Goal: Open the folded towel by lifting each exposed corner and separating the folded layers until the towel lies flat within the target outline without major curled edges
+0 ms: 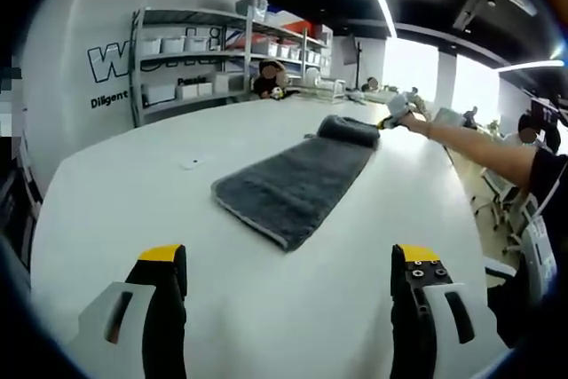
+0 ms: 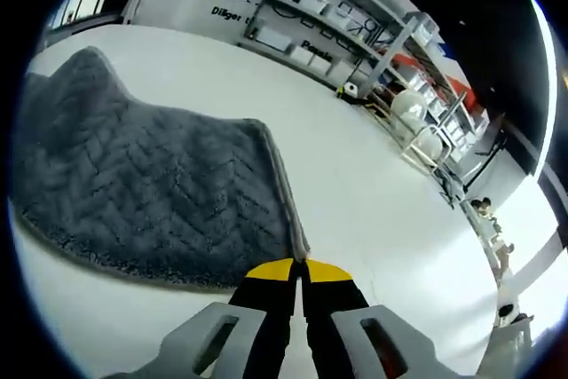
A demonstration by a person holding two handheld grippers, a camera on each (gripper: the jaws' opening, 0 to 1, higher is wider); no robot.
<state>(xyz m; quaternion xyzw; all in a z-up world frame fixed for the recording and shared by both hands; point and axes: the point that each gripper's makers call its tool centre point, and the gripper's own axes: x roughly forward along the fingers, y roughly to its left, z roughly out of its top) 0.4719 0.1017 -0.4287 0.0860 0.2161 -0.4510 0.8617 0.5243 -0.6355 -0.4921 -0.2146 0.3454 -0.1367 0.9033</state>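
One big white table (image 1: 133, 210) carries everything; the grey towel (image 1: 297, 185) lies near its middle, stretched away from the left gripper view toward the far side. No target outline can be made out on the tabletop. Metal shelving (image 1: 191, 59) with white bins stands against the far wall.

Towel next: thick, plush pile with a herringbone weave, plainly soft and floppy, no stiffness, so it will sag and drape from whatever point is held. Probably light enough for one pinch, but the pile looks likely to drag on the table rather than slide freely, so a lifted layer may pull the one under it along. In the left gripper view the far end is bunched into a raised roll, and the near end lies flat. Best hold looks like the thin hemmed edge or a corner, not the fat middle.

Right gripper (image 2: 298, 274): jaws clenched on the towel's hemmed edge at a corner, yellow tips pressed together with the fabric running into them. The same gripper (image 1: 397, 110) appears at the far rolled end in the left gripper view, at the end of the person's outstretched arm.

Left gripper (image 1: 288, 274): jaws released, spread wide, nothing between them, hanging over bare table just short of the towel's near end.
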